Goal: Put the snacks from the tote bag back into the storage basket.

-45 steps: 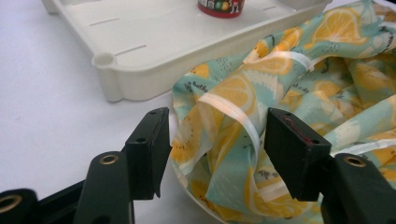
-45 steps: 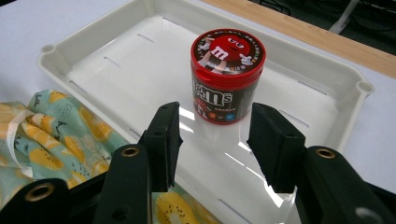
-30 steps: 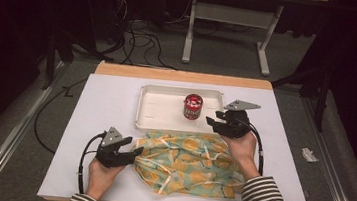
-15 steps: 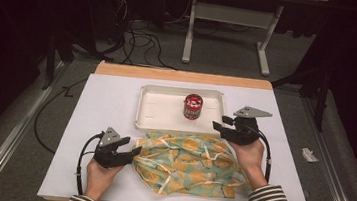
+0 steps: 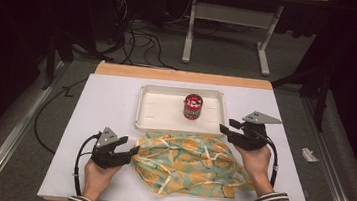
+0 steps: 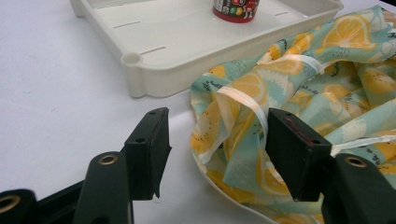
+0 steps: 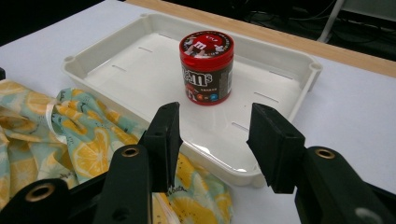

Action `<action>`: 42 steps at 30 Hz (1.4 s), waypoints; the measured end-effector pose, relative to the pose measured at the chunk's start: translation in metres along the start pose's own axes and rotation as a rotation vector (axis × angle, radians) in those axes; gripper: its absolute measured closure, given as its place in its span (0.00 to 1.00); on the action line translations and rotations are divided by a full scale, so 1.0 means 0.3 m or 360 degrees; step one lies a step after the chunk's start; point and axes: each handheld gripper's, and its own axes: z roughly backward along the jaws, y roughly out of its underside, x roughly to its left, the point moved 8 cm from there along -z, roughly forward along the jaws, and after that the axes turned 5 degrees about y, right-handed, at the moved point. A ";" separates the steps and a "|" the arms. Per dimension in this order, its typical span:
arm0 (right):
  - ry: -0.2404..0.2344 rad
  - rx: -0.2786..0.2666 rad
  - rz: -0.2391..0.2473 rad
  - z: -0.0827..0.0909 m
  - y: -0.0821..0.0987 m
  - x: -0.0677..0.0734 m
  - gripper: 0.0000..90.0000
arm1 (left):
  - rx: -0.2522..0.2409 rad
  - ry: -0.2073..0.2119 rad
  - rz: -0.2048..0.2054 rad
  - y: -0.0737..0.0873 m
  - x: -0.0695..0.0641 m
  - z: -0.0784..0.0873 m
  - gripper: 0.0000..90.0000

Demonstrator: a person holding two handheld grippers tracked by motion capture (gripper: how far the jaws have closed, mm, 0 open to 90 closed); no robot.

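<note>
Up close, my right gripper [image 7: 212,140] stands open and empty facing the candy jar [image 7: 206,67] inside the tray [image 7: 112,70], whereas my left gripper [image 6: 212,149] gapes at the lemon-print cloth's [image 6: 299,93] edge just beside that tray.

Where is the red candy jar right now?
The red candy jar stands upright inside the white tray, toward its right end in the high view, just beyond the lemon-print cloth and left of the right gripper.
</note>
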 end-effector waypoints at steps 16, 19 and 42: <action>0.0025 -0.0022 -0.0028 0.046 0.040 -0.017 0.60 | -0.0018 -0.0025 0.0015 0.004 0.018 0.040 0.45; 0.0031 -0.0038 -0.0039 0.061 0.043 -0.026 0.60 | -0.0030 -0.0030 0.0033 0.006 0.024 0.048 0.45; 0.0065 -0.0135 -0.0125 0.142 0.092 -0.084 0.60 | -0.0094 -0.0065 0.0053 0.009 0.050 0.078 0.45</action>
